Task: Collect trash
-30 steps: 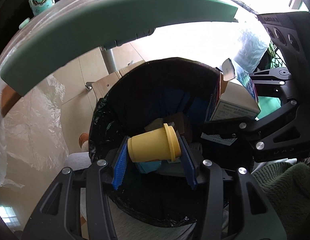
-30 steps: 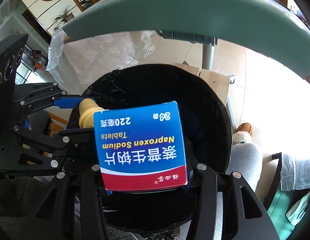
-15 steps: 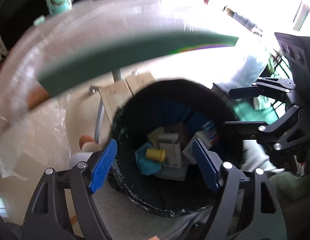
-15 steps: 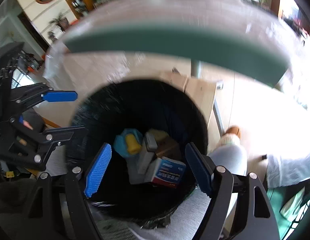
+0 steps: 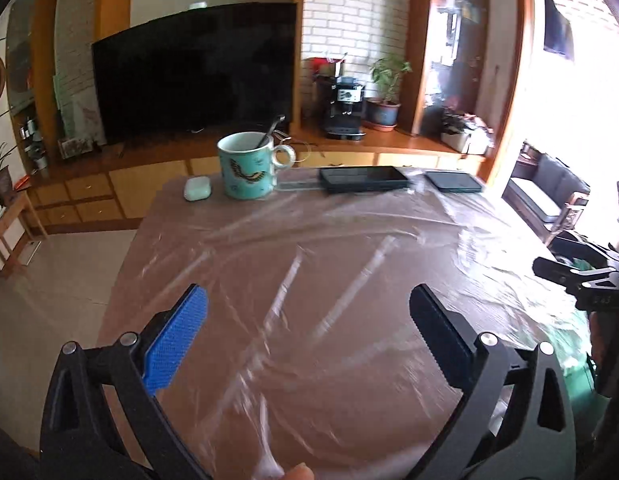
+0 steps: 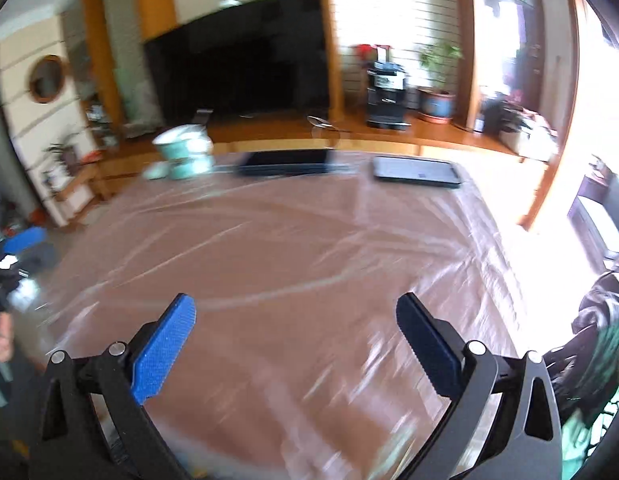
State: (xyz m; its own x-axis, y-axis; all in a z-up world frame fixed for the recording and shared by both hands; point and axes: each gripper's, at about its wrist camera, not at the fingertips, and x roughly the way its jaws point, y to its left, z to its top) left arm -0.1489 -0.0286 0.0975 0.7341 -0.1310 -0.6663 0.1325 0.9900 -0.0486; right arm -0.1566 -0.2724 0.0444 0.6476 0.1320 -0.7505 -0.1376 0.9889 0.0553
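Both the left gripper (image 5: 309,316) and right gripper (image 6: 295,324) are opening wide, empty, at lower frame over the plastic-covered table (image 5: 309,248).

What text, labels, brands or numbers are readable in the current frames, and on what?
No text is legible.
Coffee machine front panel: markings too small to read.
Mug: painted pattern only, no words.
Dark device and second dark device: no text visible.
Right hand-held gripper (jaws opening, nothing between them): a raised marking on its body shows in the left wrist view, too blurred to read.
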